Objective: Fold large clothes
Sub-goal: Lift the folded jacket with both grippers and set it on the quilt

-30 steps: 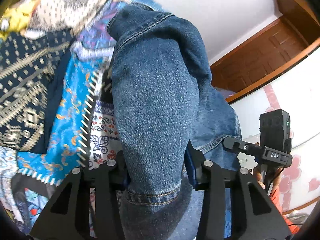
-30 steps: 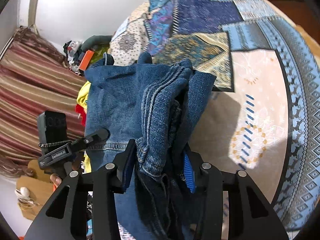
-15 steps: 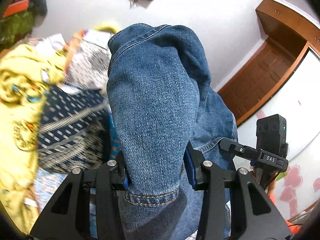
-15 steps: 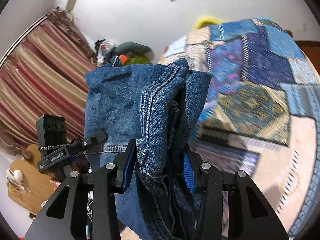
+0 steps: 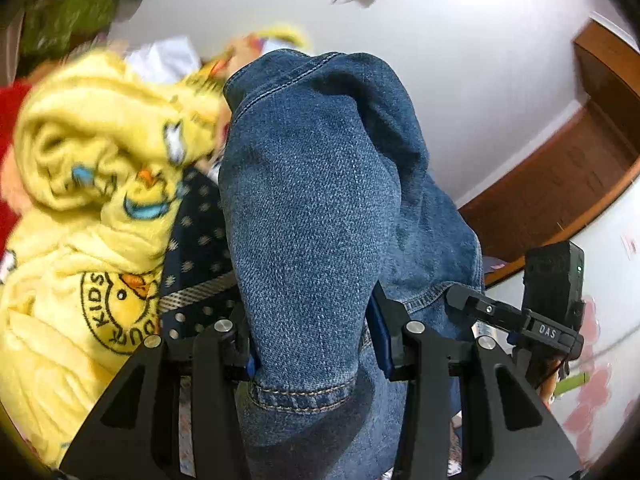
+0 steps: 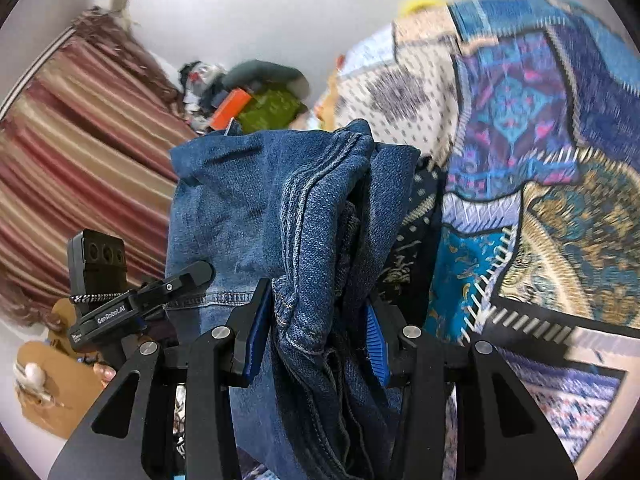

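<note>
A blue denim garment (image 5: 312, 216) hangs between both grippers, lifted off the bed. My left gripper (image 5: 314, 344) is shut on a thick fold of it near a stitched hem. My right gripper (image 6: 318, 336) is shut on a bunched seam edge of the same denim garment (image 6: 256, 216). Each gripper shows in the other's view: the right one (image 5: 548, 320) at the right edge of the left wrist view, the left one (image 6: 108, 300) at the left of the right wrist view.
A yellow fleece garment with a duck print (image 5: 88, 216) lies to the left on the bed. A patchwork bedspread (image 6: 532, 184) covers the bed at right. A pile of clothes (image 6: 256, 96) sits by the striped curtain (image 6: 68, 160). A wooden door (image 5: 568, 184) is at right.
Both grippers have tilted up and swung with the denim in them. The views moved from the bedspread toward the wall, the yellow garment and the curtain. The grips are unchanged.
</note>
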Tool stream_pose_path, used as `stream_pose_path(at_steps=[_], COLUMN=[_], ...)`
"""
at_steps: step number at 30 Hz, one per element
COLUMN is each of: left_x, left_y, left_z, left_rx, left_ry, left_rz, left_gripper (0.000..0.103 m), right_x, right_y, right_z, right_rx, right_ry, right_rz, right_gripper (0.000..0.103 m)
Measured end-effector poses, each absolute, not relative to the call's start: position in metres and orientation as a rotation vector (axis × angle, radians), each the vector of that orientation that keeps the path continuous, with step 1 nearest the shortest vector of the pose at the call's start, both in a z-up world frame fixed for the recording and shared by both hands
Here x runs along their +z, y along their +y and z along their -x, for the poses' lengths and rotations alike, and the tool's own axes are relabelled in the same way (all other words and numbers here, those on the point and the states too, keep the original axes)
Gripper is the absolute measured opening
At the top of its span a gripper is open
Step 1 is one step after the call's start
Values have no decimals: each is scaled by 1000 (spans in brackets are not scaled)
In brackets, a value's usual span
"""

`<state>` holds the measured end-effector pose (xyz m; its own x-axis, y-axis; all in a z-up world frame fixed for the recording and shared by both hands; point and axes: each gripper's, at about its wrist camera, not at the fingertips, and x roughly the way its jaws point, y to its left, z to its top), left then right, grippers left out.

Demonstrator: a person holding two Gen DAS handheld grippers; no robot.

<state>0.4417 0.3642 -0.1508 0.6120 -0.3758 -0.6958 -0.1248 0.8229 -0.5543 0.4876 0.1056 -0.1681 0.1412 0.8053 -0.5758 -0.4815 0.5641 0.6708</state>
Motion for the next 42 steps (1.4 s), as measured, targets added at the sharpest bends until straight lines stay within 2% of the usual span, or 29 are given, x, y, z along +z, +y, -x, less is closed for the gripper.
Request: stream_pose_path(at_steps=[4, 6, 8, 10, 11, 12, 14, 17, 20, 29, 35, 42], left_x=[-218, -241, -246, -245, -243, -240, -231, -226, -226, -210, -138, -13], left_y=[380, 383, 387, 384, 380, 375, 366, 352, 344, 318, 301, 266], left_z=[-471, -476, -474, -470, -466, -462, -451, -428, -404, -340, -300, -240], left_rx=[-111, -71, -81, -72, -49, -5, 73, 85, 108, 178, 190, 164], left_ry=[1047, 1059, 1016, 1014, 1013, 1016, 1020, 1055, 1059, 1106, 965, 632], left_rz=[663, 645, 656, 641, 611, 569, 498, 420, 367, 251, 221, 219], left_gripper=[44, 52, 60, 61, 68, 80, 91, 97, 98, 99, 99, 99], right_x=[-217, -232, -234, -235, -234, -232, -233, -232, -231, -211, -144, -34], right_y=[128, 131, 131, 129, 128, 126, 123, 116, 111, 84, 61, 27], right_z=[-510, -515, -513, -510, -507, -501, -496, -484, -473, -426, -393, -326], right_rx=[885, 875, 842, 816, 816, 812, 792, 767, 747, 725, 750, 798], right_ry=[1177, 1170, 1129, 1114, 1111, 1105, 1096, 1087, 1100, 1098, 964, 657], right_rz=[-306, -266, -188, -119, -91, -63, -19, 26, 74, 136, 58, -13], right_gripper=[39, 42, 52, 60, 65, 68, 79, 85, 92, 92, 92, 92])
